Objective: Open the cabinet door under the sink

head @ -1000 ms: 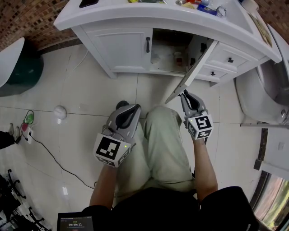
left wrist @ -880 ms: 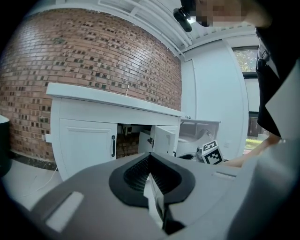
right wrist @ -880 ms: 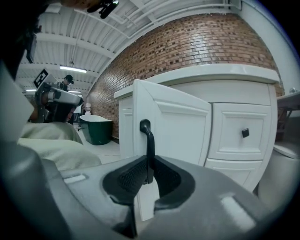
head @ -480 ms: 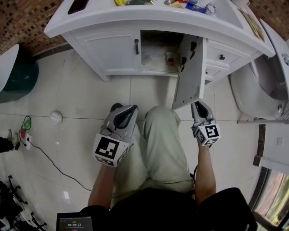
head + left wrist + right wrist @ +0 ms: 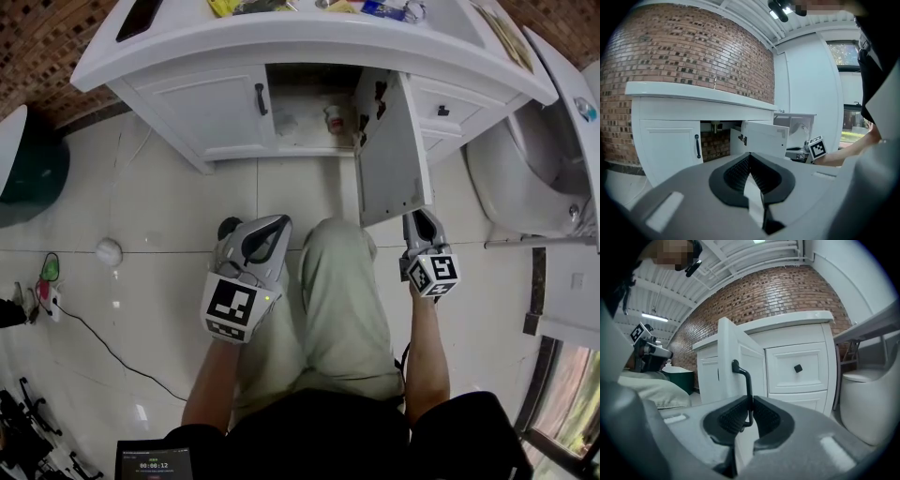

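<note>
The white vanity [image 5: 187, 42] has its right door [image 5: 389, 150] swung wide open, edge toward me, showing the dark inside under the sink. My right gripper [image 5: 419, 217] is at the door's free edge. In the right gripper view its jaws [image 5: 749, 411] are closing on the black door handle [image 5: 743, 376], which stands pinched between the pads. The left door [image 5: 202, 103] with its black handle [image 5: 261, 98] stays closed. My left gripper [image 5: 274, 223] hovers over the floor left of the knee, shut and empty, aimed at the cabinet [image 5: 670, 140].
A toilet [image 5: 511, 173] stands close to the right of the open door. Two drawers [image 5: 450, 108] lie behind the door. The person's leg [image 5: 337, 291] is between the grippers. A dark green bin [image 5: 28, 173], a white ball [image 5: 109, 250] and cables lie at the left.
The door has swung from half open to wide open. My right gripper drew back toward the person and to the right with the handle. The left gripper shifted slightly.
</note>
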`<state>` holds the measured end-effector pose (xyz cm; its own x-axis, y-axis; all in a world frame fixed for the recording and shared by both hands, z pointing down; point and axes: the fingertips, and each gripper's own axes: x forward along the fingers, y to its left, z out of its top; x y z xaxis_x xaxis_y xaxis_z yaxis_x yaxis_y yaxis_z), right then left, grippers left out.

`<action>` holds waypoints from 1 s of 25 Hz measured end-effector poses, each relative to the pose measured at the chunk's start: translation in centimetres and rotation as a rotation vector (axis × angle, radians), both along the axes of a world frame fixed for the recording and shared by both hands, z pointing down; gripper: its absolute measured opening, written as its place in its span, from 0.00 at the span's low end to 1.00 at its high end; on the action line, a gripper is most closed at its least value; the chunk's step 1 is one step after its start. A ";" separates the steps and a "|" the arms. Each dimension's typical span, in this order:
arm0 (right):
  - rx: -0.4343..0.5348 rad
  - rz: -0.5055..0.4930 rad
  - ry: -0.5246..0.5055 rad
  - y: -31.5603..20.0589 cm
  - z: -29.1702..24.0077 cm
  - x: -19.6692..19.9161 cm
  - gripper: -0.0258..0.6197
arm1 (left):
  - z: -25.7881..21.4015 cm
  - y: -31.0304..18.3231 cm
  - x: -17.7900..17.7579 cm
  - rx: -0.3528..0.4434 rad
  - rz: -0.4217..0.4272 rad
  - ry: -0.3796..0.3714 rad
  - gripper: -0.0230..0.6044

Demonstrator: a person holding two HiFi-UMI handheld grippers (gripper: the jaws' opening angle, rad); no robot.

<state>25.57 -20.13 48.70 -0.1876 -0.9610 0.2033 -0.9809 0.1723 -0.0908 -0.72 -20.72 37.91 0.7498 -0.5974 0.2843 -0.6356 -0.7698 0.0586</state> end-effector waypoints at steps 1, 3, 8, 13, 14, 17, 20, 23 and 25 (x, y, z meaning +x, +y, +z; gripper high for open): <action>-0.004 0.002 -0.003 0.1 0.0 0.0 0.07 | 0.1 0.0 0.3 0.001 0.003 -0.009 0.06; -0.024 0.007 -0.017 0.3 0.3 0.3 0.07 | 0.4 0.0 1.0 0.000 0.013 -0.026 0.06; -0.049 0.021 -0.107 2.2 -0.3 0.5 0.08 | 0.5 0.1 2.0 -0.010 0.029 -0.034 0.06; 0.040 -0.018 -0.128 3.6 -6.9 -1.2 0.08 | 0.3 0.7 2.6 0.001 0.037 -0.023 0.06; 0.059 -0.031 -0.118 3.6 -8.4 -1.8 0.08 | 0.4 0.7 2.7 -0.001 0.038 -0.029 0.06; 0.101 -0.088 -0.084 3.5 -12.0 -3.8 0.08 | 0.4 0.8 2.6 -0.009 0.034 -0.037 0.06; 0.116 -0.162 -0.063 3.4 -14.1 -6.5 0.08 | -0.1 1.1 2.2 -0.025 0.022 -0.008 0.06; 0.100 -0.251 -0.041 3.6 -15.0 -9.3 0.04 | -0.4 1.7 1.8 -0.033 0.003 0.013 0.06; 0.090 -0.307 -0.025 4.0 -15.3 -10.9 0.03 | -0.4 2.3 1.5 -0.020 -0.013 0.008 0.06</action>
<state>14.66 -16.09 33.42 -0.4751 -0.8729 0.1113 -0.8796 0.4680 -0.0849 0.74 -18.47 37.52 0.7441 -0.6015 0.2906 -0.6452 -0.7599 0.0791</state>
